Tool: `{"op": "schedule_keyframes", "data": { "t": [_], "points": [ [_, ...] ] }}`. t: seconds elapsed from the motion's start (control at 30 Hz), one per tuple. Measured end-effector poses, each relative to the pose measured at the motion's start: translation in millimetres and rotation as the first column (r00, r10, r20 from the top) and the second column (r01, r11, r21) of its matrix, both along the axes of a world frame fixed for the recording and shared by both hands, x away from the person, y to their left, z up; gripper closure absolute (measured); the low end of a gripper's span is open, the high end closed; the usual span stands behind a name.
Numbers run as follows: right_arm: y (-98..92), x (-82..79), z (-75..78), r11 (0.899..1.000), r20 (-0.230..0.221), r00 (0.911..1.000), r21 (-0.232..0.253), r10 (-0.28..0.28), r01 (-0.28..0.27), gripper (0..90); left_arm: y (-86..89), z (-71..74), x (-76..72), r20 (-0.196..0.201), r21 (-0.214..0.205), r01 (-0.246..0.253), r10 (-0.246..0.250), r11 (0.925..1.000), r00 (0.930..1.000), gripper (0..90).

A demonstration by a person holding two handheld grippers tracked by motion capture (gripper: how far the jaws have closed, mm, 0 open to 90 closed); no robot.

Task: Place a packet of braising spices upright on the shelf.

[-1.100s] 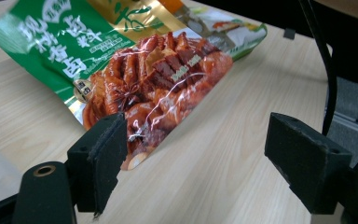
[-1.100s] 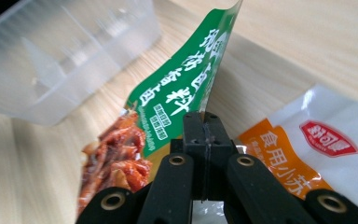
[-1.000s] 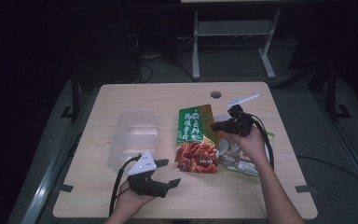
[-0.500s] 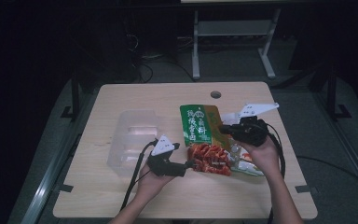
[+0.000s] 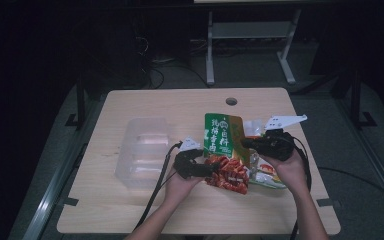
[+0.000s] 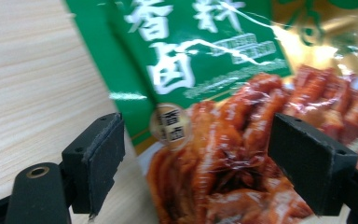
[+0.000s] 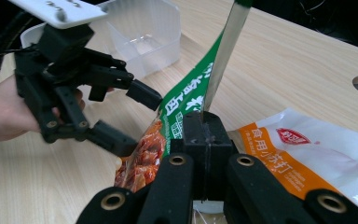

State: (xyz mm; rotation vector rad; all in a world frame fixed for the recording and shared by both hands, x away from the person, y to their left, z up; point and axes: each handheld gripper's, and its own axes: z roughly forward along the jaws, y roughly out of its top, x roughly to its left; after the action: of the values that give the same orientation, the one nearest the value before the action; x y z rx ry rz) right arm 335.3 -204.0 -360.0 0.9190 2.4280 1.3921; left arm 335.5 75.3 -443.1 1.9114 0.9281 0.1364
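A green snack packet with a picture of red food lies mid-table, its right side lifted. My right gripper is shut on that right edge; in the right gripper view the jaws pinch the thin edge of the packet, which stands up from them. My left gripper is open at the packet's lower left corner. In the left gripper view the packet runs between the two spread pads, which stand apart from it. The right gripper view also shows the left gripper open around the corner.
A clear plastic container stands left of the packet. A white and orange packet lies under the right hand, seen close in the right gripper view. A round cable hole sits near the table's far edge.
The left gripper has come forward and right from near the front edge to the packet's lower left corner. The right gripper has shifted slightly right, still holding the packet's edge.
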Motion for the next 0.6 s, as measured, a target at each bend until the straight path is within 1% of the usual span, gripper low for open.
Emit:
{"op": "schedule_keyframes", "data": {
  "t": [0.03, 0.07, 0.1, 0.13, 0.17, 0.2, 0.23, 0.27, 0.3, 0.33, 0.37, 0.4, 0.43, 0.47, 0.5, 0.57, 0.6],
  "points": [
    [0.0, 0.0, 0.0, 1.0, 0.0, 1.0, 0.0, 0.0, 0.0, 90.0, 0.0, 0.0, 0.0, 0.0, 0.0, 0.0, 0.0, 1.0, 1.0, 19.7],
    [-1.1, 0.5, -0.1, 1.0, 0.0, 1.0, 0.011, 0.005, -0.005, 90.0, -0.6, -0.9, 2.6, -0.021, -0.009, 0.016, -0.016, 0.9998, 0.9997, 22.5],
    [-1.1, 0.5, -0.1, 1.0, 0.0, 1.0, 0.011, 0.005, -0.005, 90.0, -2.1, -2.2, 5.2, -0.04, -0.013, 0.026, -0.026, 0.9996, 0.9989, 22.5],
    [-1.9, 0.6, 0.2, 1.0, 0.006, 0.9999, 0.021, 0.011, -0.011, 90.0, -4.0, -3.7, 9.6, -0.048, 0.037, 0.044, -0.042, 0.9983, 0.9979, 23.2],
    [-1.9, 0.6, 0.2, 1.0, 0.006, 0.9999, 0.021, 0.011, -0.011, 90.0, -4.0, -3.7, 9.6, -0.048, 0.037, 0.044, -0.042, 0.9983, 0.9979, 22.0],
    [-1.5, -0.1, 0.2, 1.0, 0.012, 0.9997, 0.012, 0.019, -0.019, 90.0, -4.0, -4.6, 12.1, -0.062, 0.026, 0.042, -0.04, 0.9988, 0.9973, 23.7],
    [-1.5, -0.1, 0.2, 1.0, 0.012, 0.9997, 0.012, 0.019, -0.019, 90.0, -3.7, -5.1, 14.1, -0.083, 0.004, 0.04, -0.039, 0.9992, 0.9957, 23.7],
    [-1.3, -0.3, -0.3, 1.0, 0.012, 0.9998, 0.005, 0.016, -0.016, 90.0, -2.7, -5.5, 16.0, -0.092, -0.02, 0.059, -0.061, 0.9981, 0.9939, 28.0],
    [-2.3, 0.4, -2.2, 1.0, 0.005, 0.9999, 0.001, 0.014, -0.014, 90.0, -2.3, -4.9, 16.3, -0.102, -0.028, 0.056, -0.058, 0.998, 0.993, 37.7],
    [-3.1, 0.7, -3.3, 1.0, 0.0, 0.9999, 0.004, 0.013, -0.013, 90.0, -1.6, -4.3, 17.5, -0.107, -0.039, 0.055, -0.059, 0.9977, 0.9925, 41.7],
    [-3.1, 0.7, -3.3, 1.0, 0.0, 0.9999, 0.004, 0.013, -0.013, 90.0, -0.8, -3.7, 17.7, -0.115, -0.05, 0.052, -0.057, 0.9974, 0.9917, 41.7],
    [-4.4, 1.2, -4.2, 1.0, -0.002, 0.9999, 0.007, 0.013, -0.013, 90.0, 0.5, -3.1, 17.9, -0.113, -0.046, 0.055, -0.06, 0.9974, 0.9917, 48.0],
    [-5.4, 1.3, -4.7, 1.0, -0.006, 0.9999, 0.009, 0.009, -0.009, 90.0, 1.6, -2.7, 18.2, -0.114, -0.052, 0.062, -0.067, 0.9967, 0.9912, 55.3],
    [-8.2, 1.3, -5.1, 1.0, -0.007, 1.0, 0.014, 0.001, -0.001, 90.0, 2.5, -1.2, 17.6, -0.113, -0.059, 0.075, -0.081, 0.9955, 0.9903, 68.8],
    [-9.2, 1.1, -5.1, 1.0, -0.007, 1.0, 0.013, -0.003, 0.003, 90.0, 2.0, -0.1, 16.4, -0.105, -0.055, 0.076, -0.082, 0.9955, 0.9912, 74.3],
    [-10.5, 1.0, -5.5, 1.0, -0.005, 1.0, 0.017, -0.008, 0.008, 90.0, 1.4, 1.1, 15.1, -0.099, -0.051, 0.08, -0.085, 0.9955, 0.9914, 80.6],
    [-12.1, 1.3, -5.9, 1.0, -0.007, 1.0, 0.022, -0.006, 0.007, 90.0, 0.5, 3.0, 12.9, -0.092, -0.045, 0.083, -0.087, 0.9955, 0.992, 80.6]
  ]
}}
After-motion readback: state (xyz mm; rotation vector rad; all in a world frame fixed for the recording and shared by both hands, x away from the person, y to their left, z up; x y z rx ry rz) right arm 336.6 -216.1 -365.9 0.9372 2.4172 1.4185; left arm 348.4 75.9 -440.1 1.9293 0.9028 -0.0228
